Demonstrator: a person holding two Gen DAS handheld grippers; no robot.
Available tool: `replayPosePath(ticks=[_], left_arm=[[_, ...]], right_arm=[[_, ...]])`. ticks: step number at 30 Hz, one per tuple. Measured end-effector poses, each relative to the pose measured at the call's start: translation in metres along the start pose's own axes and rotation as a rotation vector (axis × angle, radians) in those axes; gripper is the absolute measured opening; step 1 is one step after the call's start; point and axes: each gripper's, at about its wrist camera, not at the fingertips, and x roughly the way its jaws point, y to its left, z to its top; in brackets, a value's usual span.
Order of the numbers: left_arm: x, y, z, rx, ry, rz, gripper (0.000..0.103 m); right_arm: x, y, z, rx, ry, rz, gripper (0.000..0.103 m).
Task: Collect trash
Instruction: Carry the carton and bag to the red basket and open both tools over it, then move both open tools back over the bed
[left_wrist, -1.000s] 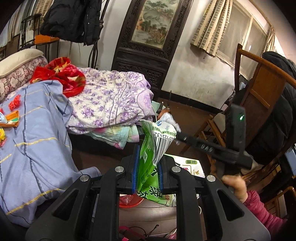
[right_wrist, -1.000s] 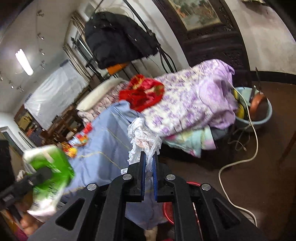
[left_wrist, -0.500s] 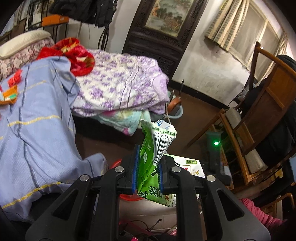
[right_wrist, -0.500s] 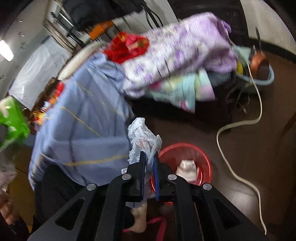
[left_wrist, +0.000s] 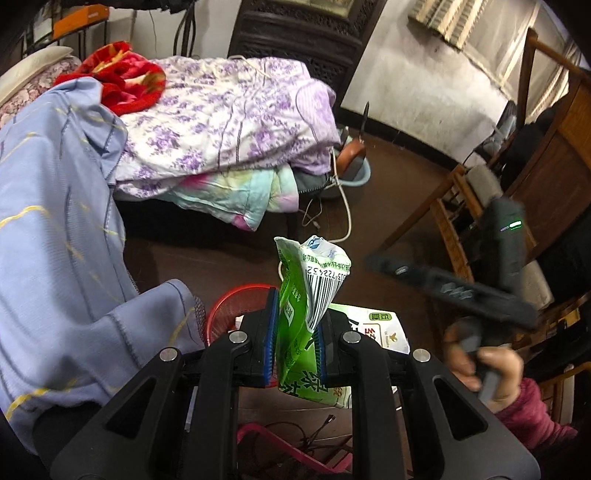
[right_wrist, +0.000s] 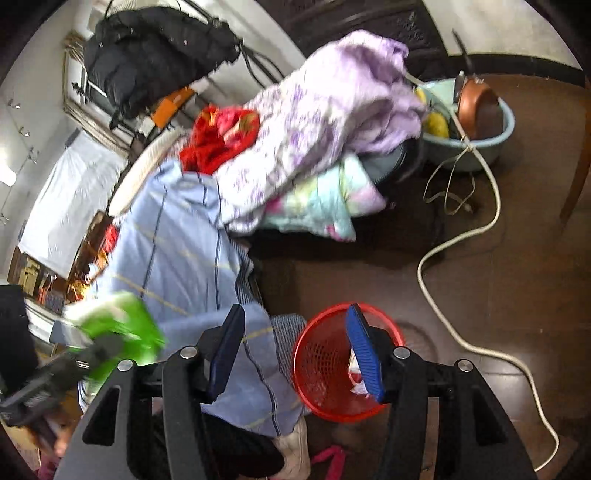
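My left gripper is shut on a green and white snack wrapper, holding it above the floor just right of a red mesh trash basket. In the right wrist view my right gripper is open and empty, its jaws wide apart over the red basket. White crumpled trash lies inside the basket. The green wrapper shows blurred at the left of the right wrist view. The right gripper appears blurred at the right of the left wrist view.
A bed with a blue sheet and purple floral quilt stands left of the basket. A white cable runs across the brown floor. A blue basin sits beyond. Wooden chairs stand at the right.
My right gripper has opened over the red basket and the white crumpled plastic it held has left its jaws. Both views have tilted down toward the floor.
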Motion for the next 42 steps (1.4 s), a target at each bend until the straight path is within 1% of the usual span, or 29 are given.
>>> replayPosePath(ticks=[1,2,3,4,5,7,8,11,14,20,27,33,35,37,40,42], left_arm=[[0.005,-0.001,0.001,0.005,0.008,0.01,0.029],[0.011,-0.002,0.002,0.009,0.02,0.029,0.046],[0.015,-0.002,0.004,0.009,0.024,0.045,0.055],[0.018,-0.002,0.005,0.004,0.018,0.061,0.067],[0.018,-0.001,0.005,0.002,0.011,0.068,0.071],[0.017,-0.001,0.005,0.007,0.009,0.075,0.073],[0.016,-0.001,0.005,0.011,0.005,0.086,0.076],[0.007,0.002,0.006,0.012,-0.019,0.125,0.079],[-0.008,0.006,0.005,0.001,-0.05,0.143,0.082],[-0.052,0.019,0.003,-0.041,-0.136,0.169,0.083],[-0.121,0.031,-0.008,-0.076,-0.271,0.197,0.085],[-0.185,0.049,-0.03,-0.122,-0.399,0.238,0.092],[-0.204,0.062,-0.04,-0.148,-0.438,0.255,0.094],[-0.218,0.075,-0.048,-0.172,-0.464,0.276,0.095],[-0.239,0.106,-0.063,-0.226,-0.501,0.33,0.096],[-0.25,0.131,-0.071,-0.28,-0.517,0.365,0.096]], right_arm=[[-0.005,-0.002,0.003,0.0,-0.016,-0.003,0.057],[-0.009,-0.003,0.004,0.0,-0.028,-0.004,0.057],[-0.012,-0.004,0.005,0.002,-0.034,-0.004,0.057],[-0.014,-0.006,0.006,0.006,-0.04,-0.002,0.057],[-0.016,-0.008,0.006,0.012,-0.043,0.004,0.057],[-0.018,-0.011,0.007,0.02,-0.044,0.016,0.057],[-0.018,-0.01,0.007,0.02,-0.042,0.021,0.057],[-0.018,-0.004,0.005,0.006,-0.038,0.029,0.057],[-0.02,0.01,0.005,-0.021,-0.038,0.043,0.057],[-0.035,0.05,0.007,-0.099,-0.059,0.07,0.057],[-0.073,0.12,0.008,-0.228,-0.124,0.124,0.063],[-0.102,0.186,-0.002,-0.342,-0.164,0.179,0.07],[-0.107,0.207,-0.007,-0.378,-0.168,0.194,0.073],[-0.11,0.226,-0.014,-0.41,-0.17,0.206,0.079],[-0.107,0.255,-0.027,-0.445,-0.158,0.227,0.084],[-0.099,0.272,-0.036,-0.465,-0.133,0.238,0.085]])
